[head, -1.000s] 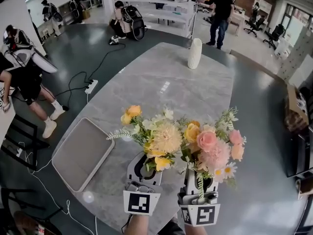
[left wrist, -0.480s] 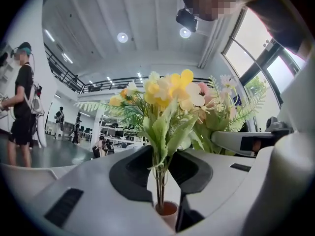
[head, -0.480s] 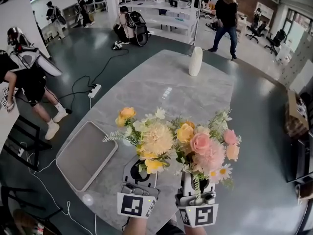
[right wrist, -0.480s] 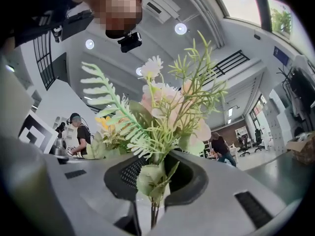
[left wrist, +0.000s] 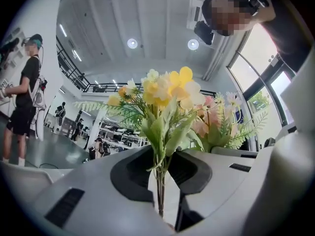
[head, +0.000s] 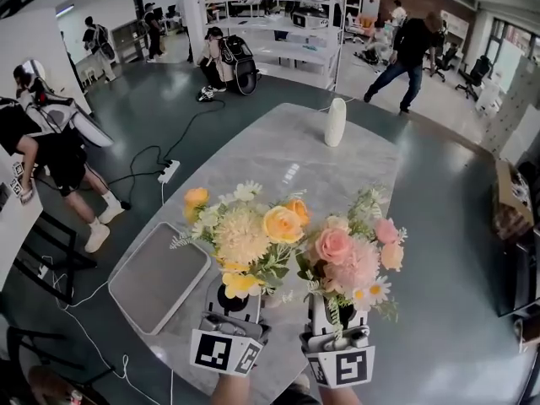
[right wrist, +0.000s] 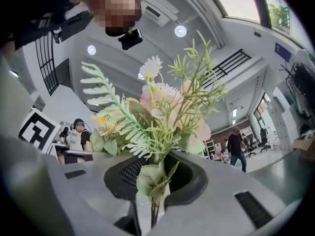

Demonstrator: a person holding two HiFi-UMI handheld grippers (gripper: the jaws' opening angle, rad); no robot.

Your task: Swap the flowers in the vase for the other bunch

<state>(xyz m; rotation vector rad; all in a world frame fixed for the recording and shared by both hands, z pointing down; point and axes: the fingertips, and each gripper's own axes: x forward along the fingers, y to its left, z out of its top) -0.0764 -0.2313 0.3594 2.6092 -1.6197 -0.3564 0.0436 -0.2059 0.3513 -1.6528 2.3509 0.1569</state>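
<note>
A bunch of yellow and cream flowers [head: 240, 234] stands upright in my left gripper [head: 232, 298], low in the head view. Its thin green stems [left wrist: 160, 191] run between the jaws, which have just been closing on them. To its right, my right gripper [head: 337, 310] is shut on the stems of a pink and peach bunch [head: 350, 256], also upright. The blooms of the two bunches brush each other. In the right gripper view the pink bunch [right wrist: 167, 107] rises out of the jaws. A white vase [head: 336, 121] with no flowers in it stands far off on the marble table [head: 278, 154].
A flat grey tray [head: 160, 277] lies at the table's left edge. On the floor to the left are a power strip [head: 169, 171] and its cable. A person [head: 51, 154] stands left of the table; others move near the shelves [head: 278, 24] behind the vase.
Both grippers have risen with their bunches, staying side by side. The yellow bunch has turned a little to the left. The person behind the vase has walked to the right.
</note>
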